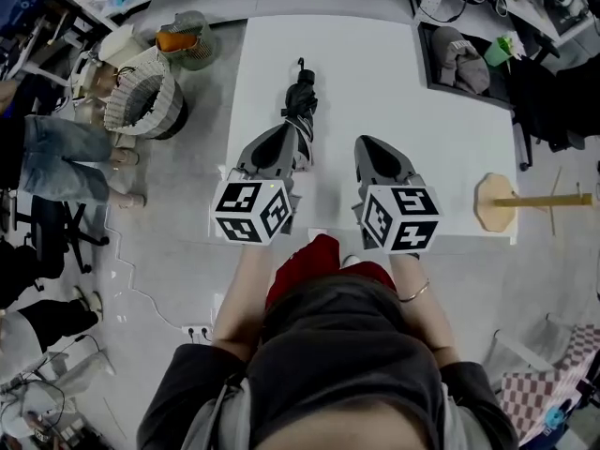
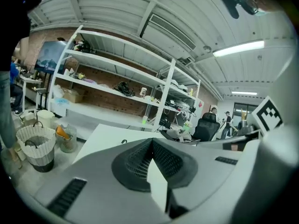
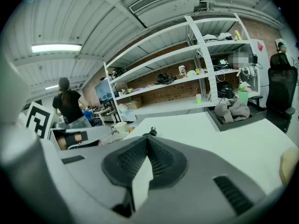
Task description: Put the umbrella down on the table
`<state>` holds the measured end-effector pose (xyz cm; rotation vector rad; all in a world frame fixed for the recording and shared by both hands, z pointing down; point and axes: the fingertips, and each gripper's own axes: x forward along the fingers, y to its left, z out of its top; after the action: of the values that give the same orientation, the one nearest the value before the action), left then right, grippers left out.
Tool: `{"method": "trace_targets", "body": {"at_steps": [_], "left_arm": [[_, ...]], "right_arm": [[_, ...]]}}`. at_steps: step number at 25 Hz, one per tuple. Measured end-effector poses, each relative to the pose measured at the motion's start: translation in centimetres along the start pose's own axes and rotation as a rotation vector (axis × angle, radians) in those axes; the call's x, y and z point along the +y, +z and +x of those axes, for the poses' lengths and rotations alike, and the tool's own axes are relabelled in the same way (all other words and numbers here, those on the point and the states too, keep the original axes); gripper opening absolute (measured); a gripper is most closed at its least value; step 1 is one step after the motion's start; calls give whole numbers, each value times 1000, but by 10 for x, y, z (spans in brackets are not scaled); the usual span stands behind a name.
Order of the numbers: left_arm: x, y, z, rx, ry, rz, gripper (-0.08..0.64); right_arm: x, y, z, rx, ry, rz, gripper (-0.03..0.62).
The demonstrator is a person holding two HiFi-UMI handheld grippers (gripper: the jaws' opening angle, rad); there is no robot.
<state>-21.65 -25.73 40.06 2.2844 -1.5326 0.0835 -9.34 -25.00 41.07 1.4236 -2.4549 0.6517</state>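
A folded black umbrella (image 1: 301, 106) lies lengthwise on the white table (image 1: 431, 148), its strap end toward the far edge. My left gripper (image 1: 284, 132) is shut and hovers just left of the umbrella's near end, with nothing between its pads. In the left gripper view the left gripper (image 2: 152, 142) has its jaws pressed together, and only the umbrella's tip (image 2: 124, 142) peeks over them. To the umbrella's right my right gripper (image 1: 367, 144) is also shut and empty. In the right gripper view the umbrella's tip (image 3: 151, 132) shows just past the right gripper (image 3: 147, 139).
A wicker basket (image 1: 141, 101) and a small bin (image 1: 183, 40) stand on the floor left of the table. A dark tray with grey cloth (image 1: 459, 59) sits at the table's far right. A wooden stand (image 1: 497, 202) is at the right edge. A seated person's legs (image 1: 66, 157) are at far left.
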Motion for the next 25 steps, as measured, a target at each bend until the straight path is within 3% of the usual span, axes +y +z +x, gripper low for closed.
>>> {"method": "trace_targets", "body": {"at_steps": [8, 25], "left_arm": [[-43, 23, -26, -57, -43, 47, 12], [-125, 24, -112, -156, 8, 116, 12]], "right_arm": [[-2, 7, -36, -50, 33, 10, 18], [2, 7, -145, -174, 90, -29, 18]]}}
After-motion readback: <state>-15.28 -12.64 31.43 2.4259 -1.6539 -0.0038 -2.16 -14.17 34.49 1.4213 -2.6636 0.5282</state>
